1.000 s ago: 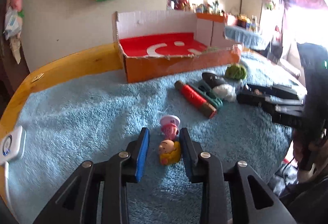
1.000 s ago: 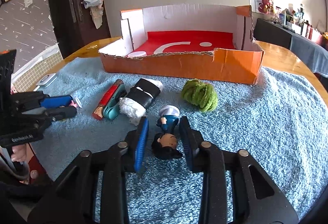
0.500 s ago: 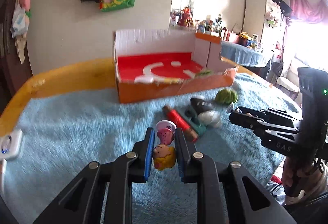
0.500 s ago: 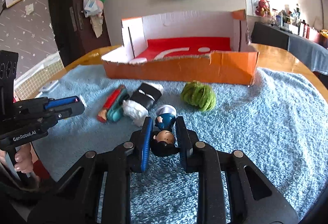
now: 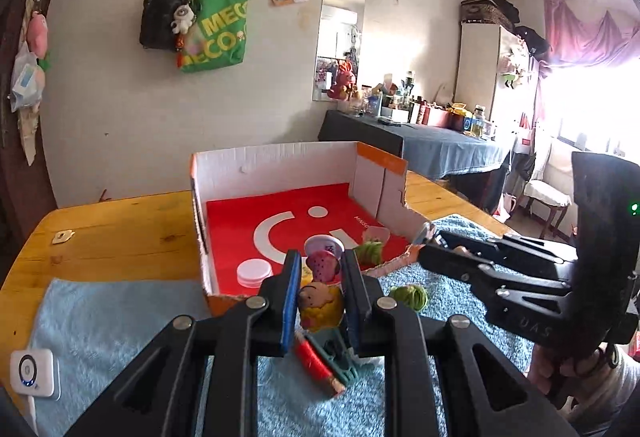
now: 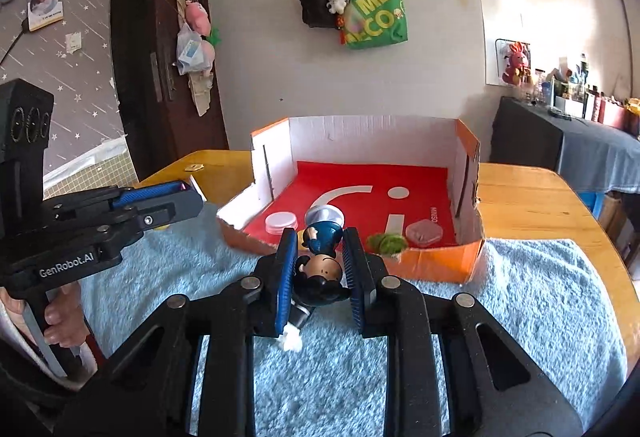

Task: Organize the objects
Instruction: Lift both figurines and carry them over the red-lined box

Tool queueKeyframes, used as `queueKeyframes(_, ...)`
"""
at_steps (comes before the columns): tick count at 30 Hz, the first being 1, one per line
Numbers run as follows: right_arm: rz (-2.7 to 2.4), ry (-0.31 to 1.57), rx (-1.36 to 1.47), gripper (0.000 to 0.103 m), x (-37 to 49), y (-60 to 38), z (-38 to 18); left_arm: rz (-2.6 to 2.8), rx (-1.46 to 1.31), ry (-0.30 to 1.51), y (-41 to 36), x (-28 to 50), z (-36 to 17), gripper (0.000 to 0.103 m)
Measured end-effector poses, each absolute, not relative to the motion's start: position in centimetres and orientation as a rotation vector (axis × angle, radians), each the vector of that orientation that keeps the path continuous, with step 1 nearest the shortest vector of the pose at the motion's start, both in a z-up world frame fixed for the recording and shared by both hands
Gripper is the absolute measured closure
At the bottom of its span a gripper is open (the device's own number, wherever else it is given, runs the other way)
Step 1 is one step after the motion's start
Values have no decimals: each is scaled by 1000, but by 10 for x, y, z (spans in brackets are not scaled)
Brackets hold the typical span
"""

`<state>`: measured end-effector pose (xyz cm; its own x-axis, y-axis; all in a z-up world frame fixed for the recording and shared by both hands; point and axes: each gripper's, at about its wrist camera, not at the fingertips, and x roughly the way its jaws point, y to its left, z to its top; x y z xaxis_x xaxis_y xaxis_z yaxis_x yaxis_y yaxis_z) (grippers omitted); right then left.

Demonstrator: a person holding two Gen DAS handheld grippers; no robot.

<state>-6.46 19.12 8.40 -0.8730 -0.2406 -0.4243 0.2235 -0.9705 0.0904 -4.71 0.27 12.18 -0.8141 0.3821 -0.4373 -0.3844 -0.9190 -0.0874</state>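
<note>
Blue-padded jaws of the left gripper (image 5: 319, 295) were clamped on a yellow figurine (image 5: 320, 304), those of the right gripper (image 6: 320, 275) on a sailor figurine (image 6: 322, 265), both held above the towel (image 6: 520, 309). Beyond, the orange box (image 6: 436, 265) waited; its torn front wall could be snagged if either were carried too low.

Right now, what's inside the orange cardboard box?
Inside the orange box, on its red floor: a white round lid, a pinkish round lid and a green fuzzy ball. The held figurines and the jaws cover part of the floor.
</note>
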Motion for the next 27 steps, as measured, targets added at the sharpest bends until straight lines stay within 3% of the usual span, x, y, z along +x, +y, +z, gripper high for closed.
queueKeyframes(8, -2796, -83, 718, 81, -100, 202, 86, 2623, -745, -6, 14, -94, 120, 82)
queueKeyframes(13, -2775, -1, 796, 81, -143, 204, 98, 2607, -830, 38, 28, -137, 119, 82)
queueKeyframes(21, -2704, 81, 1063, 81, -220, 209, 91, 2583, -1046, 122, 52, -212, 100, 82)
queueKeyframes(27, -2603, 27, 1298, 81, -267, 219, 66, 2536, -1195, 136, 54, -250, 79, 82)
